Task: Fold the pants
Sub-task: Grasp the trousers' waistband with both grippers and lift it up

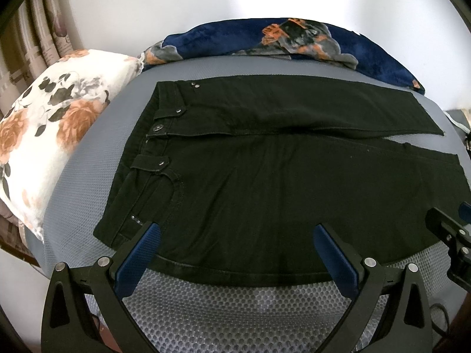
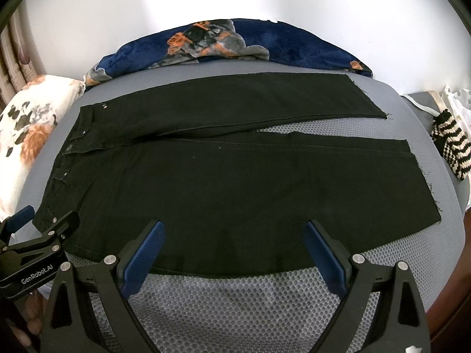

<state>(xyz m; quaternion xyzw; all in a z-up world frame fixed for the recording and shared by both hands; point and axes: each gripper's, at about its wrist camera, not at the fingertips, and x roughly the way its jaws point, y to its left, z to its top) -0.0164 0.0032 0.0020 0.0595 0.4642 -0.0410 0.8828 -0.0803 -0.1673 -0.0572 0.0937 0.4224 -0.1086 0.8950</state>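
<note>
Black pants (image 1: 265, 176) (image 2: 235, 182) lie flat on a grey mesh mattress (image 1: 223, 311) (image 2: 235, 303), waistband to the left and both legs running right, slightly apart at the hems. My left gripper (image 1: 237, 232) hovers open over the near side seam close to the waist pocket. My right gripper (image 2: 234, 229) hovers open over the near leg's seam, further toward the hem. Nothing is between either pair of blue pads (image 1: 138, 256) (image 2: 142, 253). Each gripper shows at the edge of the other's view: the right gripper (image 1: 453, 229) and the left gripper (image 2: 35, 235).
A floral pillow (image 1: 53, 129) (image 2: 26, 129) lies left of the waistband. A dark blue blanket (image 1: 294, 41) (image 2: 235, 44) is bunched along the far edge against the white wall. A striped knit item (image 2: 453, 150) sits at the right. Curtains (image 1: 38, 35) hang at far left.
</note>
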